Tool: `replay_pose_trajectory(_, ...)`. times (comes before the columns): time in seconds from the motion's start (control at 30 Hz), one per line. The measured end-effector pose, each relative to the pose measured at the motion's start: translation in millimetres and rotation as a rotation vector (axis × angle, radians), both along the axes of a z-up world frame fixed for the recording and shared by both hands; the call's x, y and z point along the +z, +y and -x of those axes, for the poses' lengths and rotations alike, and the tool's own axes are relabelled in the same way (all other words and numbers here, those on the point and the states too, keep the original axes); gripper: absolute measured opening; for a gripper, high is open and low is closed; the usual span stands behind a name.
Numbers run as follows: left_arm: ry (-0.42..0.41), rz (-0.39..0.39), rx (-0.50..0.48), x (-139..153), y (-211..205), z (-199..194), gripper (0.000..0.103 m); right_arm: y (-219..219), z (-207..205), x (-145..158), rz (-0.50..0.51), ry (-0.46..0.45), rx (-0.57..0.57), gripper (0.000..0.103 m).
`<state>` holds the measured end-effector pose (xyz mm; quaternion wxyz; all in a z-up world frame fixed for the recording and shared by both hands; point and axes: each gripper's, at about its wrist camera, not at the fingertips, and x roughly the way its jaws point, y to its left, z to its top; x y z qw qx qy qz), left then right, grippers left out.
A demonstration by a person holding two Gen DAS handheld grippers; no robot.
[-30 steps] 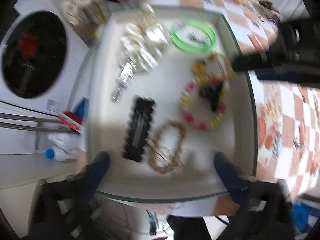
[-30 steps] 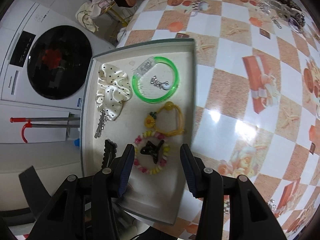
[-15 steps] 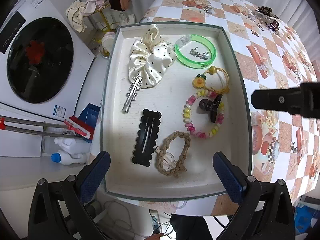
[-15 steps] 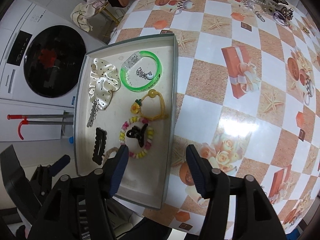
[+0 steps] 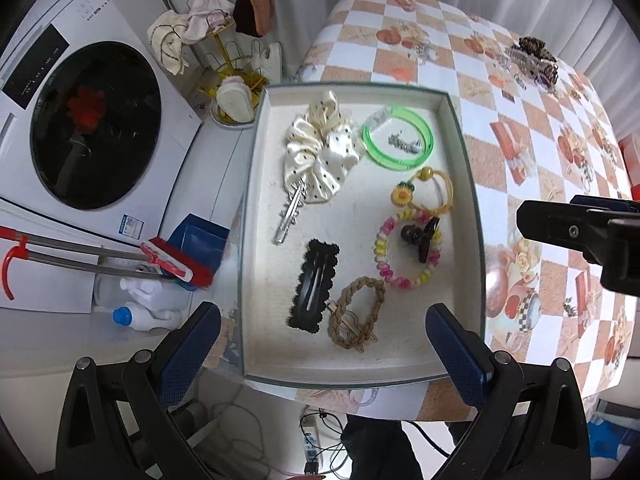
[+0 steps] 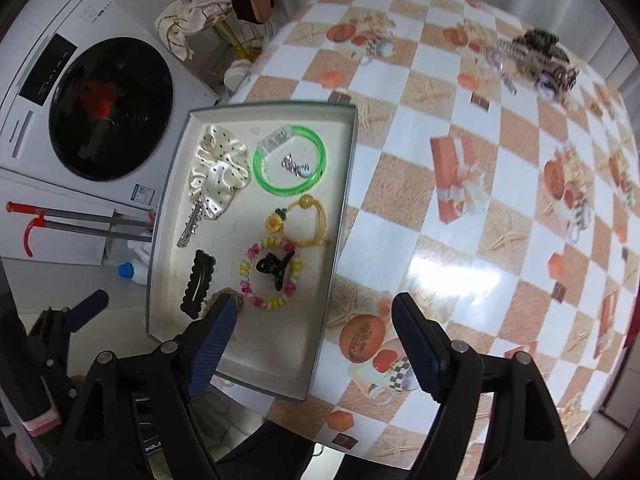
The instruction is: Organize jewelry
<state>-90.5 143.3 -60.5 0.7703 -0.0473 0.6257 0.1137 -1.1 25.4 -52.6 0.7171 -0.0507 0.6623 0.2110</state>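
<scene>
Right wrist view has the right claw (image 6: 312,320) wide apart and empty over the tray's (image 6: 344,184) edge, left claw (image 5: 320,332) also apart, so I'd swing out to the leftover pile (image 6: 536,58) across the table (image 6: 460,240) and pinch one piece low.

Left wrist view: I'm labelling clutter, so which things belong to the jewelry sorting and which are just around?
Job: tray, scrunchie, green bangle, beaded bracelet, black clip, far pile.
Around: washer, bottle, broom.
</scene>
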Motion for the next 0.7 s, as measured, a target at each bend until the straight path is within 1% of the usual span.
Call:
replay_pose_trajectory(0.33,-0.046,-0.006,0.018,40,7,0,0.103,13,7,44,0.042,-0.120,0.064,0.084)
replay_pose_trajectory(0.57,-0.060,-0.011,0.045,59,13,3,0.103,18,10,61,0.056,-0.136,0.083,0.084)
replay_pose_trajectory(0.7,-0.059,-0.013,0.061,62,17,5,0.103,20,10,65,0.069,-0.149,0.094,0.084)
